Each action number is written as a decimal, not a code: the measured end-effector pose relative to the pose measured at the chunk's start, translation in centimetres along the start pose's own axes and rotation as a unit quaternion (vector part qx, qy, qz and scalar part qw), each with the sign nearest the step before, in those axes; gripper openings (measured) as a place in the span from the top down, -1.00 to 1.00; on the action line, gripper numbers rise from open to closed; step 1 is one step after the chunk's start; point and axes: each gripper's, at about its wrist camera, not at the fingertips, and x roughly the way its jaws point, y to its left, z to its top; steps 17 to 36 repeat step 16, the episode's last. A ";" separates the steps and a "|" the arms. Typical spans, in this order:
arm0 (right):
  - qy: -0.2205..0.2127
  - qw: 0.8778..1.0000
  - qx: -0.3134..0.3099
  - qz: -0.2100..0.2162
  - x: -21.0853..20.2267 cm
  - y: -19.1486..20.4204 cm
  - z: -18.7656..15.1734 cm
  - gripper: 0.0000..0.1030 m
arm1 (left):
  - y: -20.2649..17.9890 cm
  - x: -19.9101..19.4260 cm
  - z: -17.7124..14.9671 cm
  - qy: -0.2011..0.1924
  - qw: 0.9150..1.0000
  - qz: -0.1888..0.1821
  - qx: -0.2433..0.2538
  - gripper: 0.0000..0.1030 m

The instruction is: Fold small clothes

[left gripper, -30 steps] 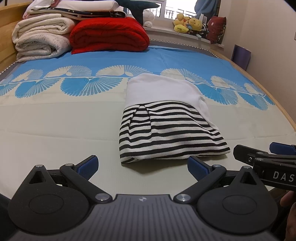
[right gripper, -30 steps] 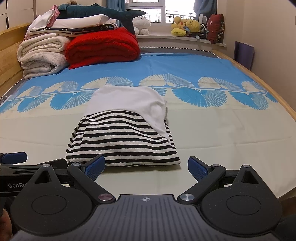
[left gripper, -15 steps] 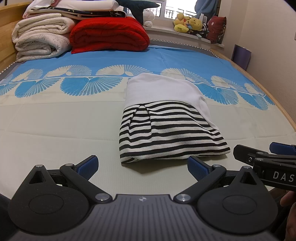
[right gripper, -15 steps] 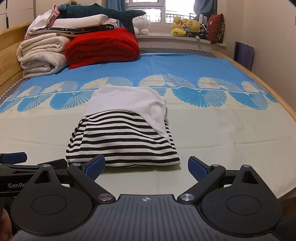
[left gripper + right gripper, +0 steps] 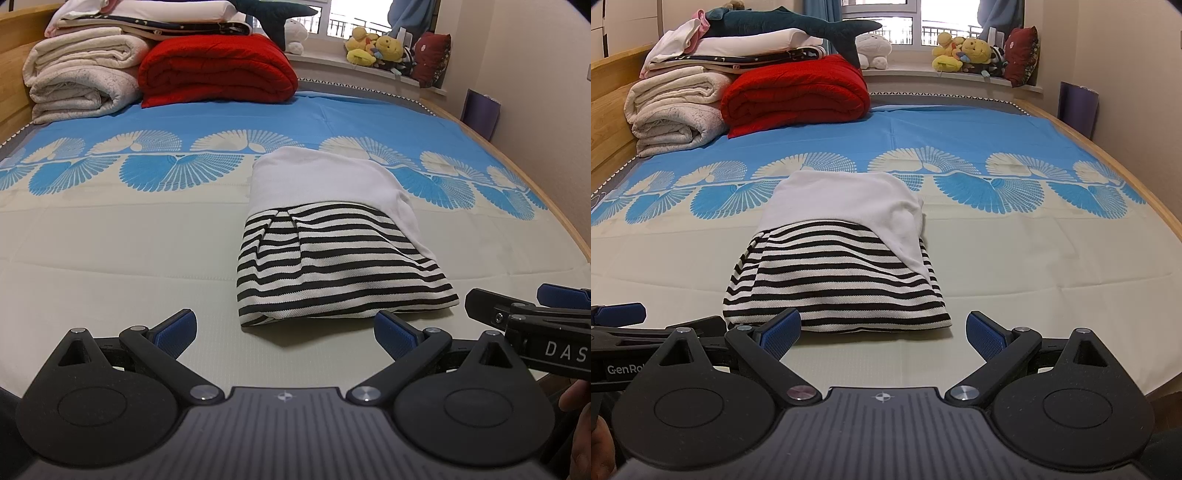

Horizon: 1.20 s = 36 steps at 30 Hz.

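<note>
A small folded garment (image 5: 332, 251), white at the far end and black-and-white striped at the near end, lies flat on the bed; it also shows in the right wrist view (image 5: 834, 266). My left gripper (image 5: 284, 330) is open and empty, just short of the garment's near edge. My right gripper (image 5: 882, 334) is open and empty, also just short of that edge. The right gripper's side shows at the right of the left wrist view (image 5: 532, 317); the left gripper's side shows at the left of the right wrist view (image 5: 635, 328).
The bed (image 5: 110, 251) has a cream and blue patterned sheet. A folded red quilt (image 5: 218, 70) and rolled white blankets (image 5: 81, 81) are stacked at the far left. Plush toys (image 5: 373, 48) sit on the windowsill. A wooden bed edge (image 5: 1137, 177) runs along the right.
</note>
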 end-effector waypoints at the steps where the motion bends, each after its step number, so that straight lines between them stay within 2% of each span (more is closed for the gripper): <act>1: 0.000 1.000 0.000 0.000 0.0 0.0 0.0 -0.87 | 0.0 0.0 0.0 0.000 1.000 0.000 0.000 -0.99; 36: 0.001 1.000 0.002 0.000 0.1 0.1 0.0 -0.87 | 0.0 0.1 0.0 -0.001 1.000 0.000 0.002 -0.99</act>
